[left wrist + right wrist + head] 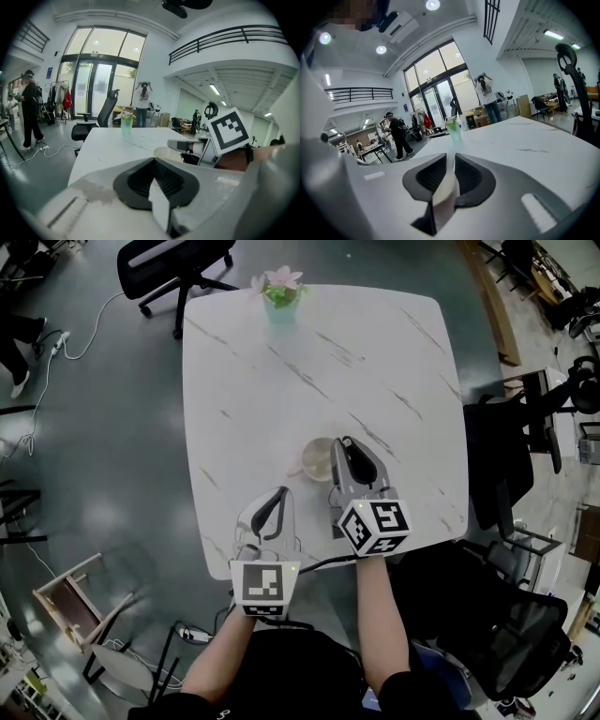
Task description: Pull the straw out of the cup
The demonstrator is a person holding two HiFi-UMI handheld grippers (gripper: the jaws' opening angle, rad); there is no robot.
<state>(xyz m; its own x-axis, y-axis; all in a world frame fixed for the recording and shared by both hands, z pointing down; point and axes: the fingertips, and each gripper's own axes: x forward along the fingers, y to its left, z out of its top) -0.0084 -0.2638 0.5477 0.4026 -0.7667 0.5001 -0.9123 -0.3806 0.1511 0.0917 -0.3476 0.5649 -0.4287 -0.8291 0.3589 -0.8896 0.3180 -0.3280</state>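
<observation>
With my right gripper (343,444) clamped on what I take for the straw (442,187), in the cup (315,458) near the table's (375,352) near edge, and my left gripper (277,495) clenched empty, I judge the pull still ahead.

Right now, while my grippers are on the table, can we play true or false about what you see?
1. The cup sits right by the right gripper. True.
2. The flower vase stands next to the cup. False: it is at the far edge of the table, well away from the cup.
3. The left gripper is over the cup. False: it is near the table's close edge, apart from the cup.
4. The table top is white with grey streaks. True.
5. A black office chair stands beyond the table. True.
</observation>
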